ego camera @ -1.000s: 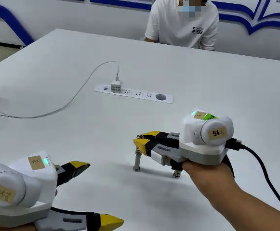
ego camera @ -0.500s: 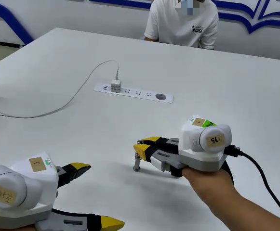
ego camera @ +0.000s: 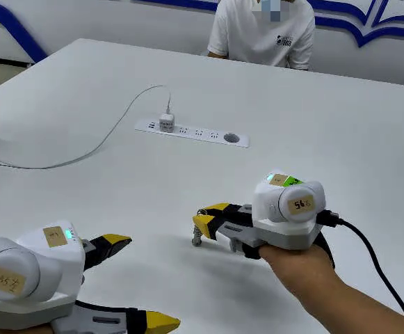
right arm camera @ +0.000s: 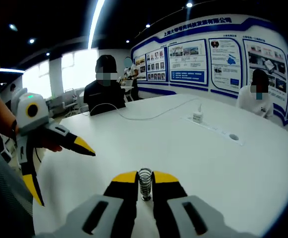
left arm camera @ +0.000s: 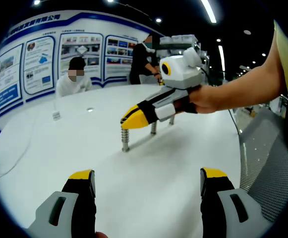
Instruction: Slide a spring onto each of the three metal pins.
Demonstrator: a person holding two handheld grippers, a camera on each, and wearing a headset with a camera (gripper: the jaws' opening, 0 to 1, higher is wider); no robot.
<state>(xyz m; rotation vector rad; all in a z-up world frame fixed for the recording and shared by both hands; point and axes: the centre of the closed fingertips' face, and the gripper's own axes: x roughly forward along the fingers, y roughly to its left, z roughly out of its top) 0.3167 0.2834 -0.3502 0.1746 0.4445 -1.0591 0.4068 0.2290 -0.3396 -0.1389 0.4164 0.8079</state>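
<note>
Right tongs clenched on a spring, which stands upright between the yellow tips, low over the table. In the head view the same tips sit directly above a pin that rises from the table. In the left gripper view, coils show round the upper part of that pin, so I judge the spring to be partly threaded and not yet seated. Two further pins stand just behind, partly hidden by my right tongs; I cannot tell whether they carry springs. Left tongs released, tips wide apart and empty, hovering near me and well apart from the pins.

Hazards from this position:
- **Jamming:** if I lower the spring tilted off the pin's axis, a coil may catch on the pin's tip.
- **Tipping:** the pin looks slender and free-standing. A sideways push from the right tongs could knock it over, and the neighbouring pins are close enough to be struck as well. My left tongs are too far off to steady it.
- **Crushing or ejection:** too hard a squeeze may flatten the coils, or pinch the spring out sideways across the smooth table.
- **Early release:** letting go before the spring is well down the pin may let it hop off.
</note>
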